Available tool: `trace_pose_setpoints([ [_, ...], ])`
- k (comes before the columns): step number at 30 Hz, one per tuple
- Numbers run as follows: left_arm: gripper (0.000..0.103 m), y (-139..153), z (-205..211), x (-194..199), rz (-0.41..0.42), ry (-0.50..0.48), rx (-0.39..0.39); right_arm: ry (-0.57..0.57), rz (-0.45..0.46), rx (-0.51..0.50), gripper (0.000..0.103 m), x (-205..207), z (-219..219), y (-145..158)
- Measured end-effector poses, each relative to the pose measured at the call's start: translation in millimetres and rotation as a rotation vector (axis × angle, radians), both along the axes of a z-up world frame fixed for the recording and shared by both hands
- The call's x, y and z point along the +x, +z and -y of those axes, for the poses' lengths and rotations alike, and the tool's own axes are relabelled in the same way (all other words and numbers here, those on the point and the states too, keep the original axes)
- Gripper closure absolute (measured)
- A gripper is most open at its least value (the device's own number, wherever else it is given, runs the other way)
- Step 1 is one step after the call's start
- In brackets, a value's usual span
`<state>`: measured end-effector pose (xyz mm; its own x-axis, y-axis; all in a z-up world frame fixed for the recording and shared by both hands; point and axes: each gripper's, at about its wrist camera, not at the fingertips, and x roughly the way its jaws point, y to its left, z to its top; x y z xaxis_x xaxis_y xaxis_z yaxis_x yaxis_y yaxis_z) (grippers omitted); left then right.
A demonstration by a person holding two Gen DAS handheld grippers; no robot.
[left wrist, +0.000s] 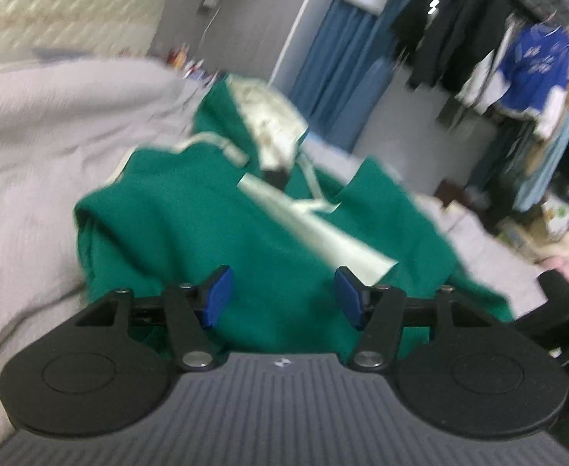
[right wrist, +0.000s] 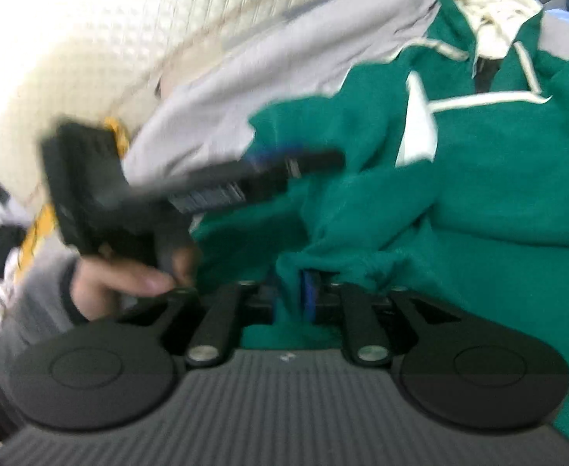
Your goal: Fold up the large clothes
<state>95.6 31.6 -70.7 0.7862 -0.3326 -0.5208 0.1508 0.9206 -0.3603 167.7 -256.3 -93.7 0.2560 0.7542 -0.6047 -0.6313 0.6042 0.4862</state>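
Note:
A green hooded sweatshirt [left wrist: 191, 225] with cream trim and a cream-lined hood [left wrist: 269, 116] lies crumpled on a grey bed cover [left wrist: 32, 124]. My left gripper [left wrist: 282, 297] is open and empty, its blue pads [left wrist: 218, 291] just above the near edge of the sweatshirt. My right gripper [right wrist: 294, 299] is shut on a bunched fold of the green sweatshirt [right wrist: 478, 178], with cloth pinched between the blue pads [right wrist: 309, 295]. The left gripper also shows in the right wrist view [right wrist: 273, 157], blurred, held by a hand [right wrist: 121, 279] over the sweatshirt's left side.
The grey bed cover [right wrist: 284, 66] spreads under the garment. A cream quilted headboard [right wrist: 110, 39] stands behind. A rack of hanging clothes [left wrist: 517, 66] and blue curtains [left wrist: 342, 62] stand at the right, with clutter on the floor [left wrist: 536, 229].

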Motion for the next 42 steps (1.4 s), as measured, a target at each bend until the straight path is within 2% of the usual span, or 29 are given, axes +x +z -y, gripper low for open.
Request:
trace_pose_setpoints([
  [2, 0.04, -2.9, 1.0, 0.3, -0.019, 0.009, 0.018, -0.058, 0.014, 0.054, 0.047, 2.6, 12.1, 6.9],
  [5, 0.045, -3.9, 1.3, -0.9, -0.035, 0.023, 0.032, -0.171, 0.046, 0.084, 0.03, 7.4, 29.7, 13.8],
  [8, 0.052, -5.4, -0.9, -0.3, -0.049, 0.036, 0.028, -0.305, 0.063, 0.029, 0.021, 14.8, 38.2, 11.7],
  [10, 0.056, -5.5, -2.1, 0.5, -0.062, 0.046, 0.02, -0.322, 0.046, 0.0, 0.021, 19.3, 39.2, 7.2],
  [14, 0.058, -6.0, -2.7, 0.5, -0.068, 0.057, 0.02, -0.275, 0.024, -0.04, 0.022, 20.1, 23.9, 0.4],
  [19, 0.06, -6.2, -2.9, -0.4, -0.065, 0.062, 0.018, -0.185, 0.052, 0.019, 0.022, 9.6, 23.1, 9.1],
  [21, 0.06, -6.4, -3.7, -0.2, -0.064, 0.065, 0.013, -0.172, 0.055, -0.026, 0.022, 7.5, 17.6, 5.6],
  [24, 0.06, -6.2, -5.6, -2.5, -0.055, 0.07, -0.007, -0.193, 0.053, -0.151, 0.023, 10.7, 11.4, -7.6],
  [25, 0.06, -5.7, -6.7, -2.8, -0.053, 0.069, -0.014, -0.222, 0.057, -0.19, 0.024, 13.1, 11.0, -11.7],
  [27, 0.06, -4.8, -9.5, -3.3, -0.048, 0.072, -0.032, -0.276, 0.043, -0.186, 0.039, 19.3, 18.5, -13.8],
  [28, 0.06, -4.5, -10.6, -3.7, -0.046, 0.072, -0.039, -0.312, 0.031, -0.166, 0.062, 21.5, 26.4, -12.9],
  [29, 0.06, -4.4, -11.2, -4.2, -0.044, 0.071, -0.043, -0.342, 0.021, -0.139, 0.078, 23.0, 34.7, -11.7],
  [32, 0.06, -3.8, -11.4, -5.0, -0.036, 0.063, -0.048, -0.4, 0.03, -0.069, 0.09, 24.0, 53.3, -2.8],
  [35, 0.06, -2.5, -11.0, -5.5, -0.029, 0.057, -0.067, -0.411, 0.136, -0.01, 0.092, 17.8, 58.3, 11.0],
  [37, 0.063, -2.6, -9.4, -4.8, -0.033, 0.058, -0.059, -0.408, 0.216, -0.024, 0.092, 9.8, 53.7, 21.8],
  [39, 0.064, -3.4, -8.3, -5.0, -0.036, 0.057, -0.051, -0.43, 0.22, -0.05, 0.092, 12.4, 53.1, 20.7],
  [42, 0.065, -6.0, -6.2, -3.1, -0.045, 0.056, -0.039, -0.486, 0.139, -0.15, 0.09, 27.3, 55.9, 1.8],
])
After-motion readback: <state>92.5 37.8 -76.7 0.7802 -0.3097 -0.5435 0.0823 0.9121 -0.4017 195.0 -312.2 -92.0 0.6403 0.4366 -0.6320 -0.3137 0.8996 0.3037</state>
